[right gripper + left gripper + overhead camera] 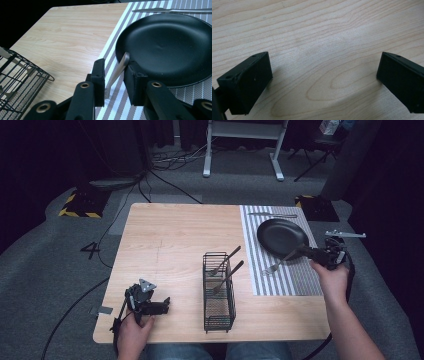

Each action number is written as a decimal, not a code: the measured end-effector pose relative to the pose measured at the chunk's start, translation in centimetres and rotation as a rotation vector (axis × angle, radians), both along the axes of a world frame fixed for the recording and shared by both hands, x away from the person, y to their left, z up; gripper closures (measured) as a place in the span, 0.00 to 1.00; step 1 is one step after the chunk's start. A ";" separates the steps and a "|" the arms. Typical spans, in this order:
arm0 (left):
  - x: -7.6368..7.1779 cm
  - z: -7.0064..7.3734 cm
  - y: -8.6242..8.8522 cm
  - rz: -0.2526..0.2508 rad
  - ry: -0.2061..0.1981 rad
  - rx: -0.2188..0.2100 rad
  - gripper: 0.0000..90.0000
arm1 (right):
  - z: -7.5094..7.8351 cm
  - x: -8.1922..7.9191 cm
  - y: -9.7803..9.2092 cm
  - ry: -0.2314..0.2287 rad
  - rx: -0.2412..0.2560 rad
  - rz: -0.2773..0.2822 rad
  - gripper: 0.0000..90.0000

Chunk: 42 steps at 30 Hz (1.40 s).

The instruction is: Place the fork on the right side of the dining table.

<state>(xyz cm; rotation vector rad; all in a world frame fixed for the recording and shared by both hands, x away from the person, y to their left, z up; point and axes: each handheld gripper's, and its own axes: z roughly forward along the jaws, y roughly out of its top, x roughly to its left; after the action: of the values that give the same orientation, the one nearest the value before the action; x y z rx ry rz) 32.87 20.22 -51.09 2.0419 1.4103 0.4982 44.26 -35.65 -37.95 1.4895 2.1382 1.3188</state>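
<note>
A silver fork [276,265] lies on the striped mat [287,282], its handle slanting up towards the rim of the black plate [281,237]. My right gripper [303,251] reaches in from the right. In the right gripper view its jaws stand a little apart on either side of the fork's handle [120,68], which lies close against the right-hand jaw. My left gripper [167,304] rests on the table near the front left edge. It is open [324,65], with bare wood between its jaws.
A black wire basket [219,300] stands at the table's middle front with two forks [226,259] leaning in it; its corner [17,75] is at the left of the right gripper view. A knife [272,215] lies on the mat behind the plate [170,42].
</note>
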 end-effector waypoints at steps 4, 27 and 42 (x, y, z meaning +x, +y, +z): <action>0.0 0.0 0.0 0.000 0.000 0.000 0.00 | -0.1 -0.2 -0.4 0.007 -0.008 -0.003 0.77; 0.0 0.0 0.0 0.000 0.001 0.000 0.00 | -2.6 0.6 -3.2 0.077 -0.027 -0.060 0.73; 0.0 0.0 0.0 0.000 0.001 0.000 0.00 | -4.8 0.5 -4.7 0.131 -0.030 -0.078 0.71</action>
<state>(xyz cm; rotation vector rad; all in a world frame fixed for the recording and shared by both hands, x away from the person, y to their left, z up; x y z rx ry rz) 32.86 20.21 -51.09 2.0422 1.4108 0.4974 44.77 -40.37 -42.71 1.6716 2.1428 1.1879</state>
